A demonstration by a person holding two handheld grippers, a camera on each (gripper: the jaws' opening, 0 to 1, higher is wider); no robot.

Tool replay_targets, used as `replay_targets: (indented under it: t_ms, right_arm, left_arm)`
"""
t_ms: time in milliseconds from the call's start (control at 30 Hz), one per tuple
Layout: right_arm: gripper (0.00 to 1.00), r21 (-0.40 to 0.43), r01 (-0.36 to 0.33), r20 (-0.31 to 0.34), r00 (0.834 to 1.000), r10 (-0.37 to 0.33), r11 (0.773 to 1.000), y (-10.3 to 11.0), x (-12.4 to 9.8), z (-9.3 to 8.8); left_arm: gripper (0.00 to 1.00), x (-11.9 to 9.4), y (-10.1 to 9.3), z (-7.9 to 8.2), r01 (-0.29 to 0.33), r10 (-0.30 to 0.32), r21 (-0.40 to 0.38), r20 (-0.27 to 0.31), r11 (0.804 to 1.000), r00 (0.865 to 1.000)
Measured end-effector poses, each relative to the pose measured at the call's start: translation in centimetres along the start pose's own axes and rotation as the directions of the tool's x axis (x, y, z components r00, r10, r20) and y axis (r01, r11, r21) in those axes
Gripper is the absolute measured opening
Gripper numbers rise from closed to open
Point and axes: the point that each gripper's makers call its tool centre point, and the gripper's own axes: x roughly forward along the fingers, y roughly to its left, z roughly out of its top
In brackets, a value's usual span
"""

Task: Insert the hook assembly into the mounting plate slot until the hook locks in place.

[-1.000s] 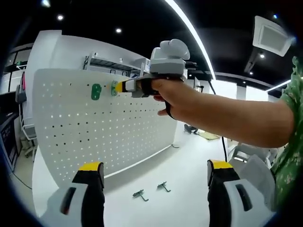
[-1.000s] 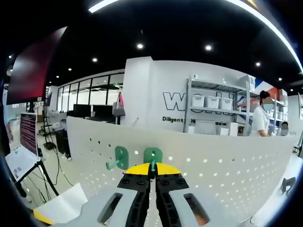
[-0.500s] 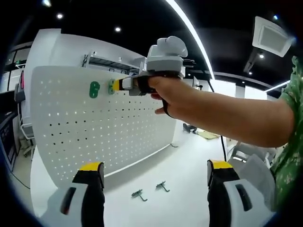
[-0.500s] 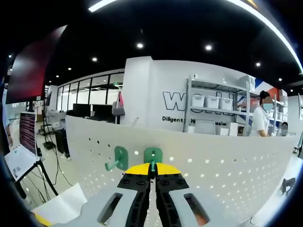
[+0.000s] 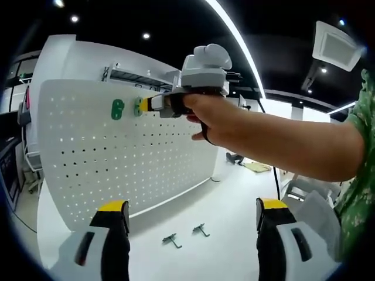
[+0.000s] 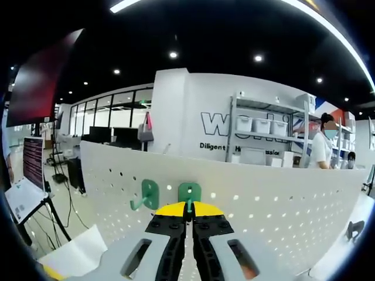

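- Left gripper view: the white pegboard (image 5: 117, 158) stands upright on the white table (image 5: 222, 228). Near its top edge one green hook (image 5: 118, 109) already hangs. Just beside it the right gripper (image 5: 146, 106), held in a hand (image 5: 208, 114), presses a second green hook (image 5: 138, 106) against the board.
- Left gripper view: the left gripper (image 5: 192, 225) has its yellow-tipped jaws wide apart, holds nothing, and hovers over the table. Two spare metal hooks (image 5: 186, 234) lie on the table near the board's foot.
- Right gripper view: the right gripper (image 6: 188, 212) has its jaws closed together on the stem of the second green hook (image 6: 189, 193), whose plate lies against the pegboard (image 6: 263, 205). The hung green hook (image 6: 147, 195) is just beside it.
- Risk, as a judgement: whether the hook has locked cannot be told. Releasing early could let it tip out and drop. Pushing off-axis could jam its pegs or rock the board, since the left gripper does not brace it.
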Motion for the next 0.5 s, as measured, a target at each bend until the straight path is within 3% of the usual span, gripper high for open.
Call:
replay_targets:
  t_ms: [500]
  right_arm:
    - [0.01, 0.024, 0.019, -0.006, 1.0, -0.018, 1.0, -0.1, 0.15, -0.27]
  left_arm:
    - [0.91, -0.12, 0.21, -0.5, 0.007, -0.007, -0.004, -0.004, 1.0, 1.0]
